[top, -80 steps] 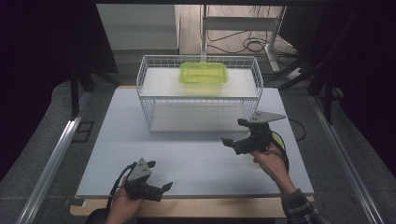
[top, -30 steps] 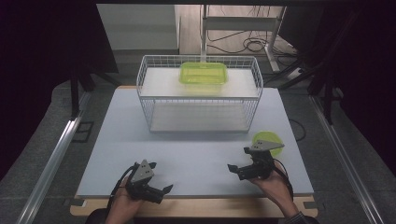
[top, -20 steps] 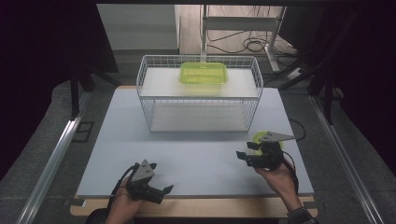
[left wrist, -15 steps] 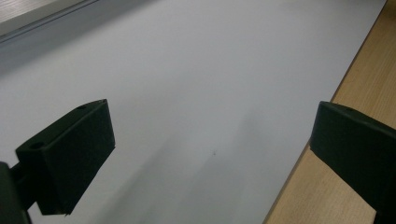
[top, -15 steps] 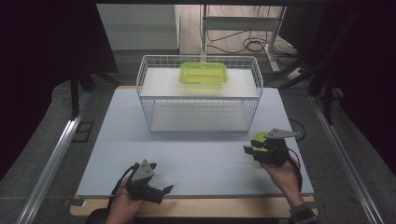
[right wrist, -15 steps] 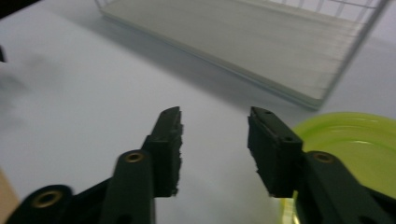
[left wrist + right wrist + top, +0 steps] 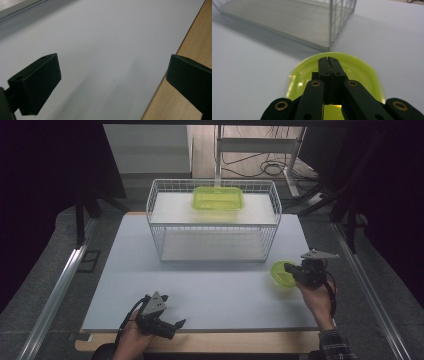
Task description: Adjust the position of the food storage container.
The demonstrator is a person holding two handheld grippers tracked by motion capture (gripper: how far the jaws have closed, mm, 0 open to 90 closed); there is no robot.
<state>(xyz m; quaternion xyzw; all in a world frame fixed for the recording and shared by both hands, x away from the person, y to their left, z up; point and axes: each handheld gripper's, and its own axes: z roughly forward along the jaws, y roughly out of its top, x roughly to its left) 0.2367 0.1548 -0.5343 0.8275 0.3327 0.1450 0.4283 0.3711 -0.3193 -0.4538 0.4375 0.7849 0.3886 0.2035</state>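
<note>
Two grippers work over the white tabletop (image 7: 210, 280). The right gripper (image 7: 292, 270) sits near the right edge, its fingers (image 7: 328, 66) clenched together with no gap, tips lying over the small yellow-green bowl (image 7: 281, 273); whether they pinch its rim cannot be told. That bowl rests on the tabletop just beside the front right corner of the white wire basket (image 7: 214, 226). One yellow-green rectangular container (image 7: 218, 198) lies on the upper level of the basket, toward its far side. The left gripper (image 7: 172, 326) rests at the front edge of the tabletop, fingers (image 7: 37, 85) released and spread wide, with bare surface between them and the wooden edge strip (image 7: 190, 47) alongside.
</note>
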